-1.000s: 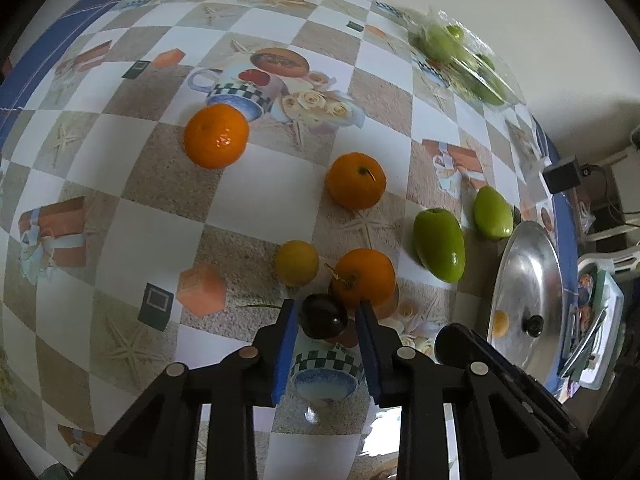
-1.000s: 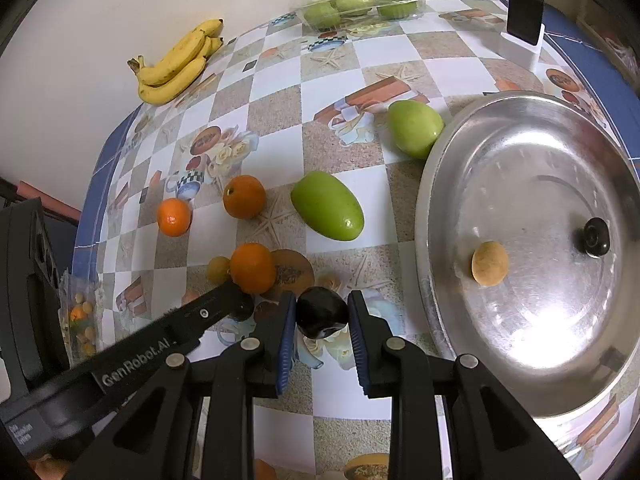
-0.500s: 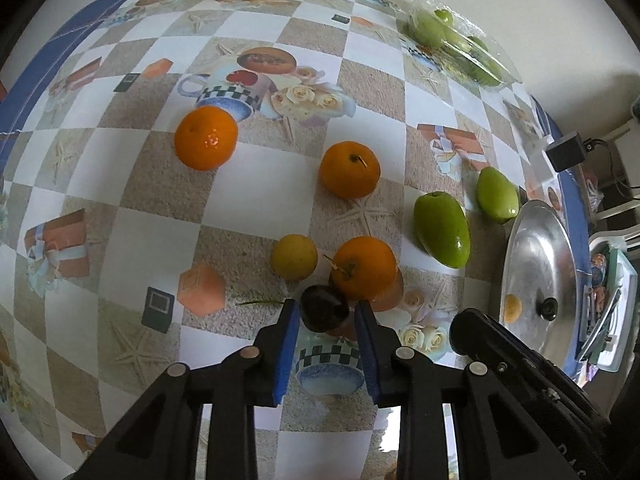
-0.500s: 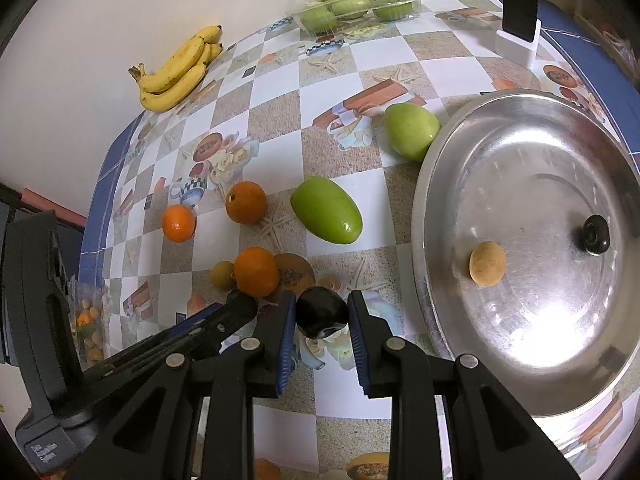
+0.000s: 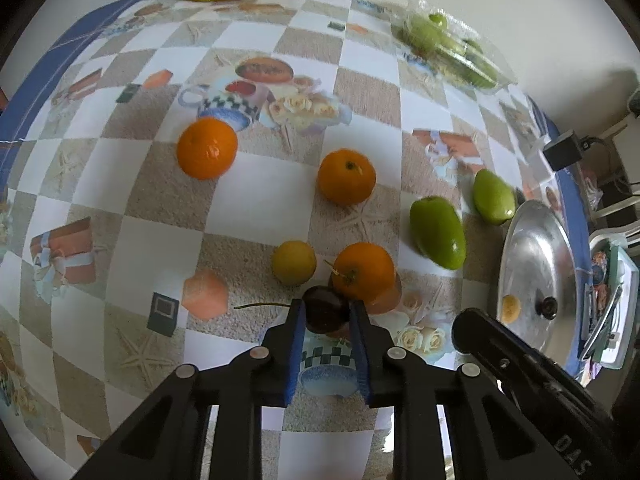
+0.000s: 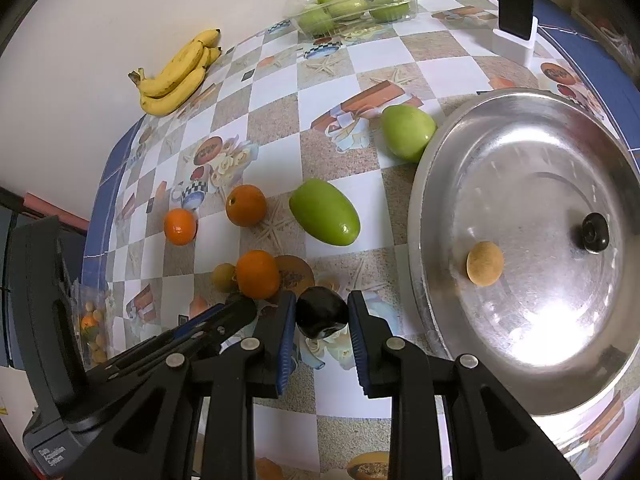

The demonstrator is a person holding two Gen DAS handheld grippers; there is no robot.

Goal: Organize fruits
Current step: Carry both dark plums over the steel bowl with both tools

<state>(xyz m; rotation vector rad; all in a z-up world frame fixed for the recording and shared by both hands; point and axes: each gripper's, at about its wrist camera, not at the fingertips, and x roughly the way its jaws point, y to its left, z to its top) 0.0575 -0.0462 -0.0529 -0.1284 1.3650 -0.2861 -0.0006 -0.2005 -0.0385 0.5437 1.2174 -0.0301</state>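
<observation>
Two hand-held grippers clamping dark cherries above the fruit-strewn worktop

The left hand-held gripper (image 5: pixel 326 314) is pinching a glossy, round dark cherry (image 5: pixel 325 309) between its blue ribbed pads, its thin stem sticking out leftward; the right hand-held gripper (image 6: pixel 322 312) is gripping another dark cherry (image 6: pixel 321 311) the same way. Just beyond are lying a smooth orange (image 5: pixel 364 271) and a small yellow fruit (image 5: pixel 294 263), with two more oranges further off on open checkered oilcloth. Two oblong green mangoes (image 6: pixel 324 212) are sitting beside the shiny metal tray (image 6: pixel 532 184), which is overhanging the worktop's (image 6: pixel 272 160) near edge.
</observation>
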